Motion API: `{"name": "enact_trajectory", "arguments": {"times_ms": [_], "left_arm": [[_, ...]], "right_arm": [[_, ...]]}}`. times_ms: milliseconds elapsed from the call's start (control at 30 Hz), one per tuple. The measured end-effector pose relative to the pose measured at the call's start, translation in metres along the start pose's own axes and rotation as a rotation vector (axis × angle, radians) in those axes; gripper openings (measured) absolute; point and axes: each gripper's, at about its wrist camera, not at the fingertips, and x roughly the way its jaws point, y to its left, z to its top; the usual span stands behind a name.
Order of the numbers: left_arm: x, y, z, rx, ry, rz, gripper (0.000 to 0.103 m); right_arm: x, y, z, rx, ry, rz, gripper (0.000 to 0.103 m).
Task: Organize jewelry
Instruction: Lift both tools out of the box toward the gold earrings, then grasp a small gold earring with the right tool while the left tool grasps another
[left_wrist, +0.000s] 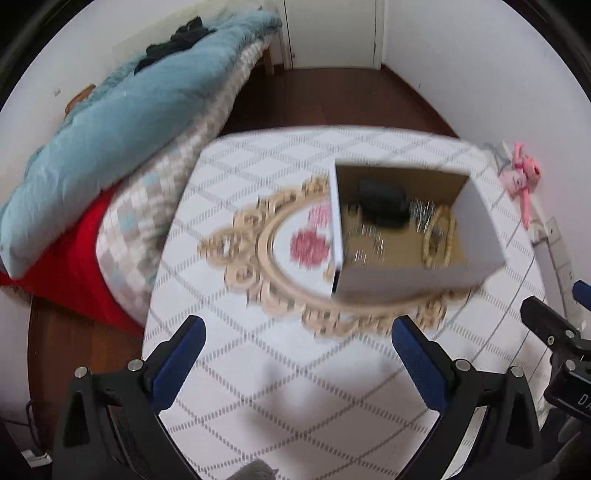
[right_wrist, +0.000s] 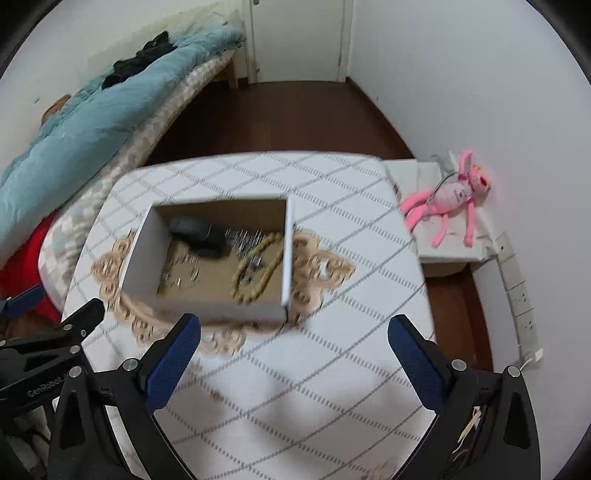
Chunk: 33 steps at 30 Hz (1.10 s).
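Note:
An open white cardboard box (left_wrist: 413, 282) (right_wrist: 218, 312) rests on an ornate beige oval mirror (left_wrist: 273, 236) (right_wrist: 317, 266) on the table. Inside lie a gold chain (left_wrist: 439, 236) (right_wrist: 258, 266), silver jewelry pieces (left_wrist: 369, 240) (right_wrist: 181, 273) and a dark object (left_wrist: 384, 203) (right_wrist: 199, 236). My left gripper (left_wrist: 299, 328) is open and empty, above the table in front of the box. My right gripper (right_wrist: 295, 328) is open and empty, also in front of the box. Both views are blurred.
The table has a white cloth with a grey diamond pattern (left_wrist: 295, 387) (right_wrist: 314, 387). A bed with a blue duvet (left_wrist: 122, 122) (right_wrist: 92, 118) stands at left. A pink plush toy (right_wrist: 447, 195) (left_wrist: 521, 173) lies on a low white stand at right. Wall sockets (right_wrist: 521, 295) line the right wall.

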Motion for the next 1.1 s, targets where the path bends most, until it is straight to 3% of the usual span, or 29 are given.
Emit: {"name": "enact_trajectory", "arguments": {"times_ms": [200,333,567,700,767,900,1100], "left_arm": [[0.038,0.008,-0.05,-0.027,0.158,-0.011,0.103],[0.053,0.013,-0.07,-0.023,0.213,0.01,0.103],[0.063,0.022,-0.088,-0.031,0.247,0.007,0.103],[0.063,0.024,-0.092,-0.027,0.242,0.011,0.103],[0.062,0.022,-0.095,-0.018,0.238,0.02,0.103],[0.057,0.013,-0.093,-0.011,0.219,0.011,0.103],[0.047,-0.022,-0.069,-0.015,0.139,-0.088,0.102]], "right_arm": [[0.035,0.011,-0.043,0.002,0.082,0.08,0.103],[0.056,0.023,-0.063,-0.013,0.11,0.111,0.099],[0.078,0.046,-0.081,-0.049,0.129,0.15,0.064],[0.078,0.061,-0.087,-0.104,0.094,0.085,0.05],[0.076,0.065,-0.089,-0.126,0.071,0.061,0.016],[0.075,0.056,-0.086,-0.094,0.072,0.08,0.015],[0.055,0.011,-0.073,0.039,0.029,0.09,0.015]]}}
